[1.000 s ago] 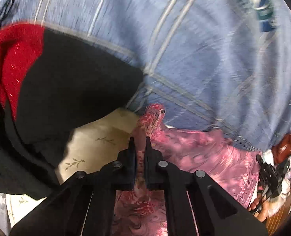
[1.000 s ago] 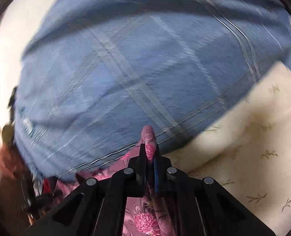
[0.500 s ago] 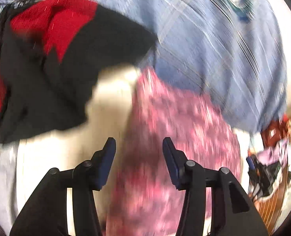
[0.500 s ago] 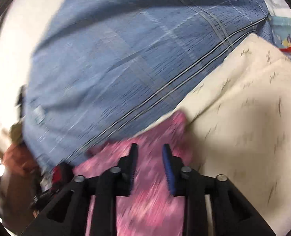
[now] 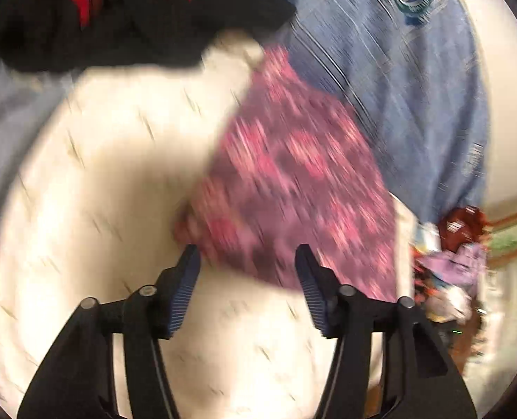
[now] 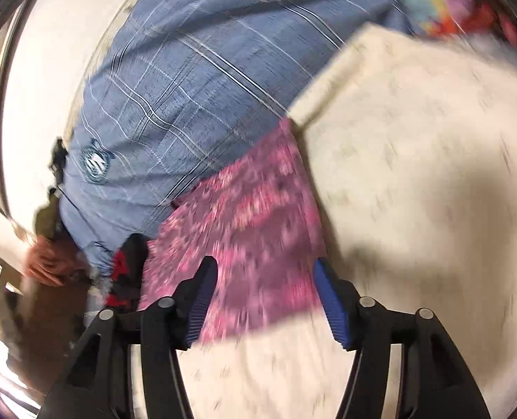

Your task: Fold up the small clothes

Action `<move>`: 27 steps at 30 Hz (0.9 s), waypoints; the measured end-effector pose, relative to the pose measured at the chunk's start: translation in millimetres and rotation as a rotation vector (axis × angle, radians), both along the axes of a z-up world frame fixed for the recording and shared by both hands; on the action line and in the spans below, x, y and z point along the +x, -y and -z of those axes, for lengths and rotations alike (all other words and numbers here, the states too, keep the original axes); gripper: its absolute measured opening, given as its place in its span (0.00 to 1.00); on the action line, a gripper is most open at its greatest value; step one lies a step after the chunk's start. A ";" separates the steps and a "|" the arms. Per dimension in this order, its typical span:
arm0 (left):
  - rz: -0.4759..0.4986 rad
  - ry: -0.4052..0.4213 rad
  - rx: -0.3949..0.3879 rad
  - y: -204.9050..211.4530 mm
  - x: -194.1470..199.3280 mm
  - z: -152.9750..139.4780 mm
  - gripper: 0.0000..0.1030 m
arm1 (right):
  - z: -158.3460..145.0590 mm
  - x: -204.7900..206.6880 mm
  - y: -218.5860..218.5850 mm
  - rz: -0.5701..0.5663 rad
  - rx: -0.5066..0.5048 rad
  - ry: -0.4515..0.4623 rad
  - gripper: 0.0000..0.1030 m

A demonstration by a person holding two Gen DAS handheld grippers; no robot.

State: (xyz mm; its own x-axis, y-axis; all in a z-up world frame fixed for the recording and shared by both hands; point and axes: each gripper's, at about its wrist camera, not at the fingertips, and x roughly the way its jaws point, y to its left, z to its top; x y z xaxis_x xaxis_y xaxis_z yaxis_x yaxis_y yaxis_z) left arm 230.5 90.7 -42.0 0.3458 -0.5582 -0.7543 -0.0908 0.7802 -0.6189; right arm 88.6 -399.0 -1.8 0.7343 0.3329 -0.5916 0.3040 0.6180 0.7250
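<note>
A small pink-and-purple floral garment [image 5: 293, 181] lies flat on the cream leaf-patterned surface [image 5: 101, 181], blurred by motion. My left gripper [image 5: 247, 255] is open and empty, just in front of the garment's near edge. In the right wrist view the same garment [image 6: 251, 230] lies ahead, and my right gripper [image 6: 265, 272] is open and empty above its near part. Neither gripper touches the cloth.
The person's blue plaid shirt [image 5: 398, 70] fills the far side in both views [image 6: 188, 87]. A black and red garment [image 5: 101, 10] lies at the far left. A pile of colourful clothes [image 5: 450, 262] sits at the right edge, also seen at the top right [image 6: 450, 3].
Both grippers were shut on the floral garment a second ago. They have opened, let it drop flat, and pulled back and up from it.
</note>
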 end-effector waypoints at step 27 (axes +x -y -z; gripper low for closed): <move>-0.206 -0.077 -0.006 10.3 2.1 37.0 0.08 | 57.9 19.5 7.1 0.073 0.059 -0.035 0.09</move>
State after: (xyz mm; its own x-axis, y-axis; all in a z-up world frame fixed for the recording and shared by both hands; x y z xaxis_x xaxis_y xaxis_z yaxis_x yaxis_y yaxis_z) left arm 232.6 80.4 -79.0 0.3943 -0.4862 -0.7798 -0.2946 0.7369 -0.6084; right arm 108.1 -406.2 -59.7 0.7370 0.3144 -0.5984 0.3727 0.5495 0.7478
